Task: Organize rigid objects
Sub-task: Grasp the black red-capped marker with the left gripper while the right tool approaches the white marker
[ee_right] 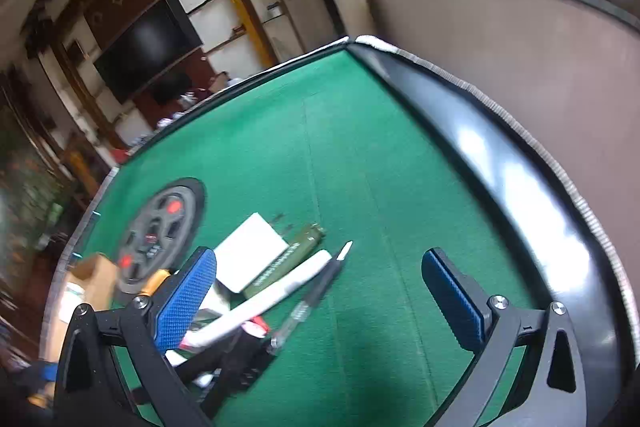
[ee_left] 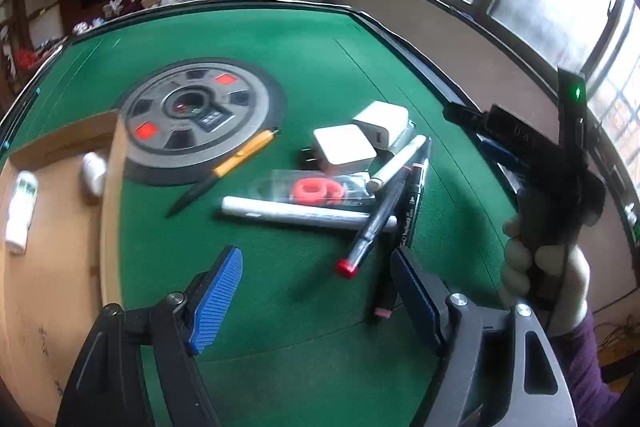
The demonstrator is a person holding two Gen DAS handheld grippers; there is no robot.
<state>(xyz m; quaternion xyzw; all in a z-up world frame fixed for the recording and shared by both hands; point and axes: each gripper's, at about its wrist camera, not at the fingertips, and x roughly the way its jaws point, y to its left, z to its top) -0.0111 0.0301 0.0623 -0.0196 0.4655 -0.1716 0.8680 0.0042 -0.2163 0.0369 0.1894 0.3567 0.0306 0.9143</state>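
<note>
A heap of small items lies on the green felt table [ee_left: 280, 39]. It holds an orange and black pen [ee_left: 236, 163], two white chargers [ee_left: 344, 147], a red ring in a clear case [ee_left: 316, 189], a white marker [ee_left: 296, 213], a red-capped black marker [ee_left: 372, 227] and a pink-ended black marker [ee_left: 404, 235]. My left gripper [ee_left: 316, 267] hangs open just in front of the heap, with nothing between its blue pads. My right gripper [ee_right: 320, 267] is wide open over bare felt, right of a white charger [ee_right: 250, 255], a green tube [ee_right: 288, 259], a white marker [ee_right: 272, 299] and a black pen [ee_right: 316, 291].
A cardboard box [ee_left: 60, 143] at the left holds white items [ee_left: 22, 211]. The table's round centre panel [ee_left: 200, 115] lies behind the heap. A hand [ee_left: 532, 267] grips the other tool at the right. The black table rim [ee_right: 500, 167] runs close on the right.
</note>
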